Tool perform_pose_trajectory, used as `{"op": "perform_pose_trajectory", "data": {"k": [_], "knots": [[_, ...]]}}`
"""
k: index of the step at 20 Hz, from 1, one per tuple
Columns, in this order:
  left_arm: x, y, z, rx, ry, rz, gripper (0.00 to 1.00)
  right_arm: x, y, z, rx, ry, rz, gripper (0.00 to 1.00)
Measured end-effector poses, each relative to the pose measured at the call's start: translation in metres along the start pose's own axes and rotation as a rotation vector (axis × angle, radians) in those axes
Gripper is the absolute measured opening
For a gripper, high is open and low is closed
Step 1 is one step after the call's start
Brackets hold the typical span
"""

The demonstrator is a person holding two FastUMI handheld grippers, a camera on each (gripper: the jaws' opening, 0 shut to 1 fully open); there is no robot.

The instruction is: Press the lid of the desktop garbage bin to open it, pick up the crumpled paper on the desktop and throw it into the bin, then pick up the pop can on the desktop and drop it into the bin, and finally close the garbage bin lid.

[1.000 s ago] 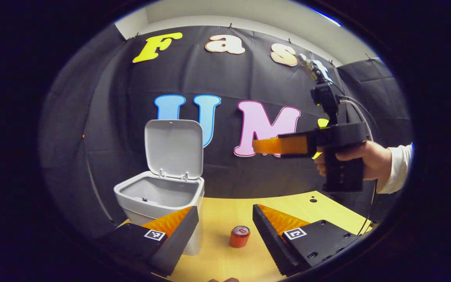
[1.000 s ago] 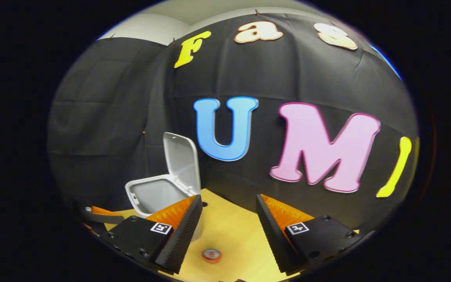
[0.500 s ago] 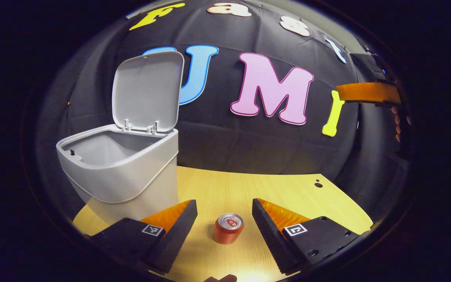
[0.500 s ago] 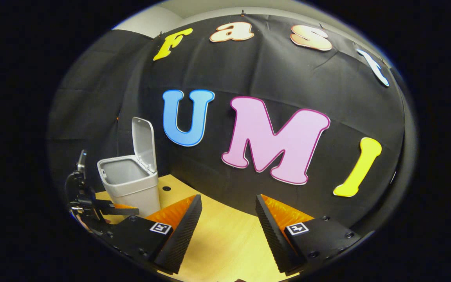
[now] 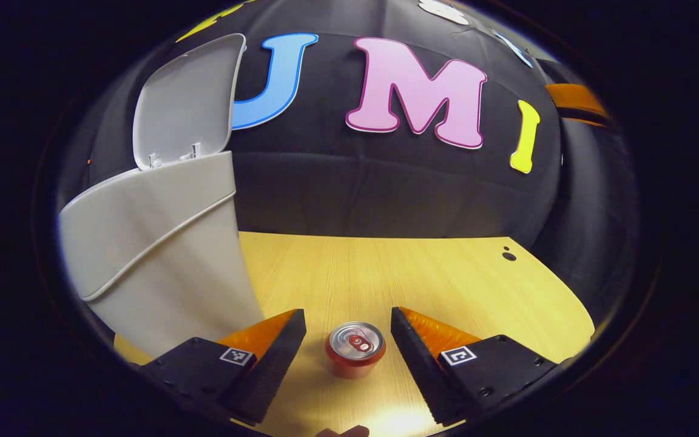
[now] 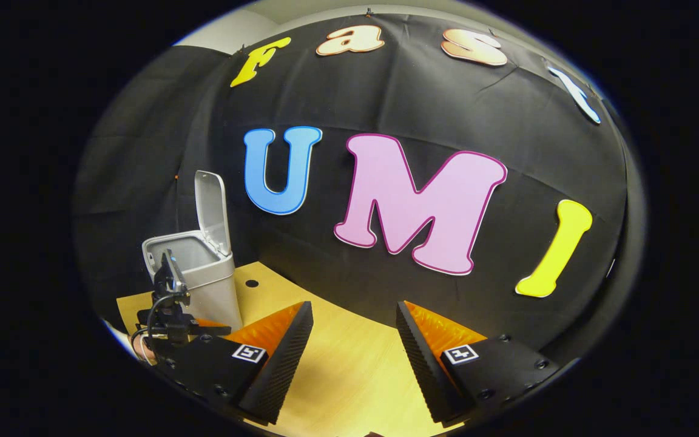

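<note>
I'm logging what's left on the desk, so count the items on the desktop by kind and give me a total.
Desktop garbage bin, lid open: 1
Pop can, upright, between the left gripper's open fingers: 1
Crumpled paper on the desktop: 0 seen
Total: 2

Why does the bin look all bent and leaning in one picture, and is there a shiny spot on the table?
In the left gripper view the fisheye lens bulges the nearby bin; a bright glare patch sits on the table below the can. In the right gripper view the bin is farther off and looks straighter.
</note>
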State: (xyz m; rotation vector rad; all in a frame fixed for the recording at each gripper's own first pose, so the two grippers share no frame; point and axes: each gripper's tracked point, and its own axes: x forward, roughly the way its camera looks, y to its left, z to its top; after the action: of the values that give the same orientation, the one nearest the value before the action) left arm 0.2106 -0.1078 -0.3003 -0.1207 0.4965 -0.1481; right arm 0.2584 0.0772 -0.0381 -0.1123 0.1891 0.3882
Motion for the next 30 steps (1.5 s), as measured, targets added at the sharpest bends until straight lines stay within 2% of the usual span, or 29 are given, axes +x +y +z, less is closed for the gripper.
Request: {"op": "perform_pose_trajectory", "data": {"k": [5,11,12,13,16,21,28,30], "knots": [[0.015,-0.002,-0.015,0.015,0.055,-0.002,0.96,0.001,-0.011,-0.011,0.021,0.022,-0.022,0.9],[0.032,-0.008,-0.06,-0.001,0.202,-0.025,0.96,0.001,-0.019,-0.022,0.026,0.042,-0.047,0.9],[0.035,-0.007,-0.069,0.009,0.231,-0.025,0.94,0.0,-0.02,-0.023,0.028,0.048,-0.051,0.9],[0.036,-0.006,-0.073,0.006,0.246,-0.022,0.97,-0.001,-0.021,-0.024,0.031,0.048,-0.054,0.9],[0.03,-0.011,-0.059,-0.019,0.224,-0.061,0.87,-0.005,-0.021,-0.024,0.029,0.047,-0.061,0.9],[0.01,-0.012,-0.025,-0.002,0.162,-0.069,0.86,-0.013,-0.014,-0.015,0.037,0.027,-0.066,0.9],[-0.051,-0.007,0.073,0.033,-0.025,-0.095,0.85,-0.025,0.009,0.001,0.033,-0.016,-0.053,0.9],[-0.076,-0.002,0.115,0.055,-0.107,-0.106,0.85,-0.03,0.015,0.006,0.037,-0.028,-0.049,0.9]]}}
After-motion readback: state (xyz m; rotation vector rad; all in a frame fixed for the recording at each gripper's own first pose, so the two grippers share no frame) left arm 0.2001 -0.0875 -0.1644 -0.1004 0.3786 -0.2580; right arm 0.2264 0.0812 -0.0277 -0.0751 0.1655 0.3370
